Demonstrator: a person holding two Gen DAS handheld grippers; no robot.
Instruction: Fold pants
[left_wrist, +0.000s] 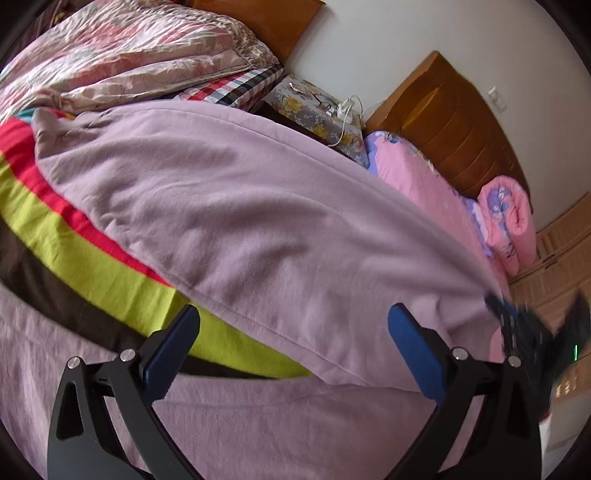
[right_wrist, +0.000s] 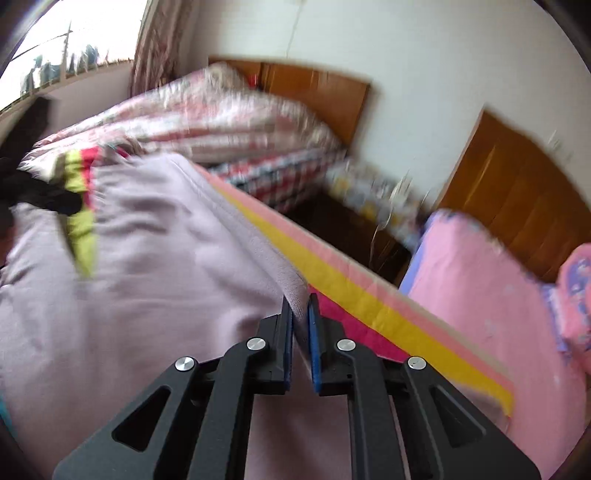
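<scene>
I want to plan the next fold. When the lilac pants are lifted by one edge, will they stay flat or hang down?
The lilac pants will probably hang down: the cloth already drapes in soft wrinkles. They look light, since the right gripper holds a thin edge between nearly closed jaws. The fleecy surface seems unlikely to slip. The left gripper is open above them.

Soft light purple pants (left_wrist: 258, 221), big and wide, spread over the striped bed, one part folded over on top, a long seam running across, a few wrinkles, one edge pinched and lifted at the near side (right_wrist: 295, 291), cloth looks fuzzy
</scene>
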